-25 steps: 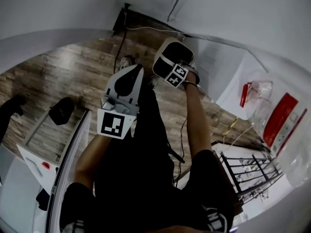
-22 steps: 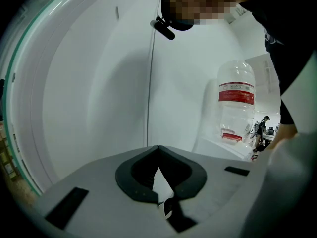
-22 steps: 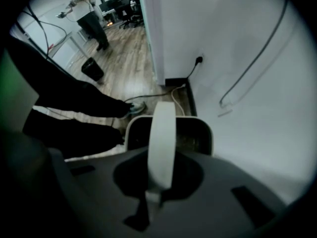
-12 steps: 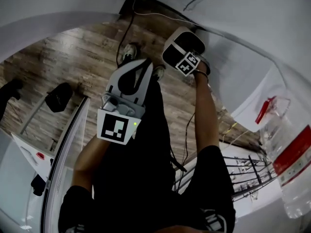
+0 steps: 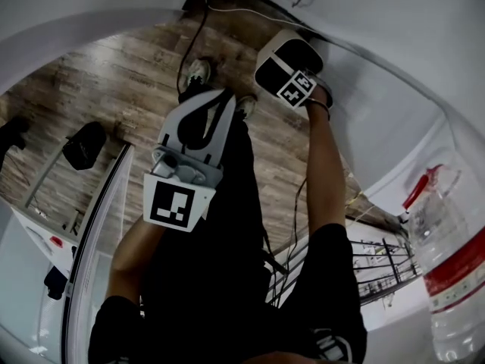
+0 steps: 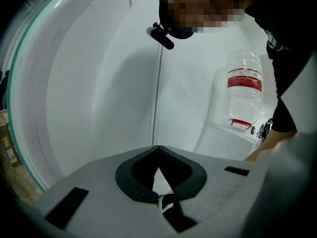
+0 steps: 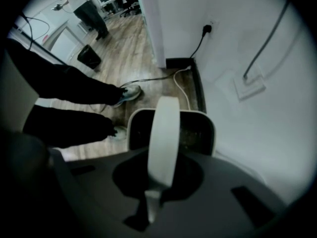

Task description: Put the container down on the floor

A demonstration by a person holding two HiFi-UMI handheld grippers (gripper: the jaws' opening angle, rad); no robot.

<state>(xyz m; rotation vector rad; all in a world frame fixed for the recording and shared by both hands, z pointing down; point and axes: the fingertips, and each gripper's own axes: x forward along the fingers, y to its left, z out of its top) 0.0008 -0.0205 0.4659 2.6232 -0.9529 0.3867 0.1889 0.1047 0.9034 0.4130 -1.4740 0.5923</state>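
White container (image 7: 195, 133) handle in right gripper (image 7: 157, 185), red bottle label (image 6: 244, 81) illegible

Left gripper (image 6: 158, 150) sits close to the body, its 2 jaws closed together on nothing. Right arm (image 5: 322, 173) reaches forward, right gripper (image 7: 158, 175) clamped on the container handle (image 7: 164, 128).

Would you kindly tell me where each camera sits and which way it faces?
Head view: on the person's head, looking steeply down at the floor; arms, legs, shoes show.
Left gripper view: on the shut left gripper, facing a white wall and water bottle; clothing shows.
Right gripper view: on the right gripper, shut on the container, facing the floor; legs show.
Shared: head and right gripper views show the container.
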